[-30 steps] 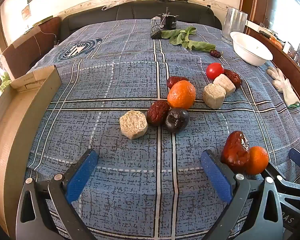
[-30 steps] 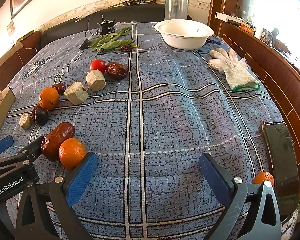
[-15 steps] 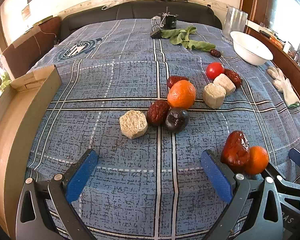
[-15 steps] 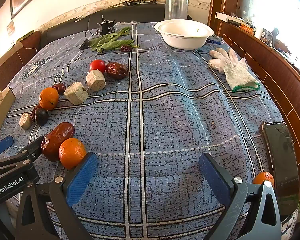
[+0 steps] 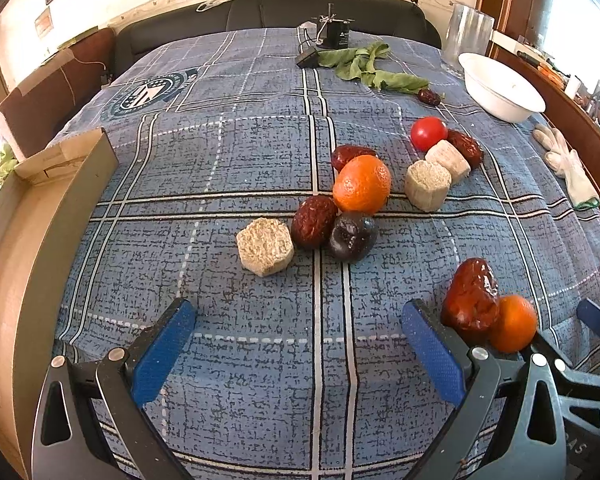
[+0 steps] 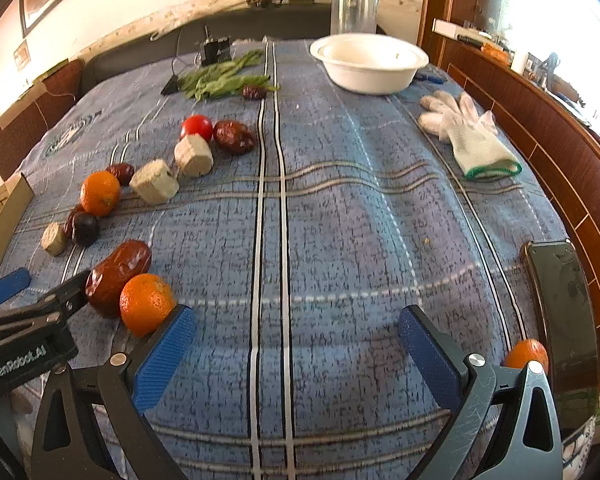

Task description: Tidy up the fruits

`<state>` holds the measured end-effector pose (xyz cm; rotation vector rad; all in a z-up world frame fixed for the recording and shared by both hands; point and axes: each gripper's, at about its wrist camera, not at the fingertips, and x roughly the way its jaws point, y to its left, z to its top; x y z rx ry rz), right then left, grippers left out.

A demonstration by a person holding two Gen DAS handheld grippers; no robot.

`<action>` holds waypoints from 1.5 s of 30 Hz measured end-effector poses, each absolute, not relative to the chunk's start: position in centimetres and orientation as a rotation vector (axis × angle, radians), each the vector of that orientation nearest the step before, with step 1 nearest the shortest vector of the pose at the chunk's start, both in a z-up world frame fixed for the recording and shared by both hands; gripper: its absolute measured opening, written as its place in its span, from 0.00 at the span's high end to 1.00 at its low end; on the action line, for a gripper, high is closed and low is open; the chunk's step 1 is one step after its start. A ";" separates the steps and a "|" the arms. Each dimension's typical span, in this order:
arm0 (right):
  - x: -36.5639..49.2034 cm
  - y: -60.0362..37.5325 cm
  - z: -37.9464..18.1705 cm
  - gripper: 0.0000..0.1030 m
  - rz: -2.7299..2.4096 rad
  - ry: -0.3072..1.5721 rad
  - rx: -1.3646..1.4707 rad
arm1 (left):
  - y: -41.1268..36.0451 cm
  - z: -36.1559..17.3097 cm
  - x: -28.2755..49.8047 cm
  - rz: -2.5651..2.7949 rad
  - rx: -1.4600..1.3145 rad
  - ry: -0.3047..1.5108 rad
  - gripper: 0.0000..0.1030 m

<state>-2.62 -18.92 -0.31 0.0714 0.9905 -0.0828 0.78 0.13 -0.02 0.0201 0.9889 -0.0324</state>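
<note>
Fruits lie on a blue plaid cloth (image 5: 220, 152). In the left wrist view a large orange (image 5: 362, 184), red dates (image 5: 314, 221), a dark plum (image 5: 352, 236), a red tomato (image 5: 428, 133) and beige blocks (image 5: 265, 246) sit ahead. A big date (image 5: 470, 294) and a small orange (image 5: 514, 322) lie by my right finger. My left gripper (image 5: 296, 340) is open and empty. My right gripper (image 6: 296, 340) is open and empty, with the small orange (image 6: 146, 304) and the big date (image 6: 118, 270) at its left finger. Another orange (image 6: 526, 354) lies at the lower right.
A white bowl (image 6: 370, 62) and a clear glass jar (image 6: 354, 10) stand at the back right. White gloves (image 6: 468, 132) lie right. A phone (image 6: 560, 308) lies at the right edge. Green leaves (image 6: 220, 78) lie far back. A cardboard box (image 5: 28, 240) stands left.
The right wrist view has shifted and risen slightly; the cloth looks blurred there. The left gripper and the fruits have not moved.
</note>
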 end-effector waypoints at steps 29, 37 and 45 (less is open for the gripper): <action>-15.6 -16.5 11.3 0.00 -0.245 0.268 0.012 | 7.0 15.3 -13.3 0.080 -0.035 0.345 0.00; -15.8 -15.8 10.9 0.00 -0.233 0.362 0.000 | 6.2 14.4 -14.3 0.029 0.012 0.414 0.00; -15.9 -15.6 10.2 0.00 -0.205 0.419 0.026 | 5.8 13.0 -13.6 -0.035 0.003 0.502 0.00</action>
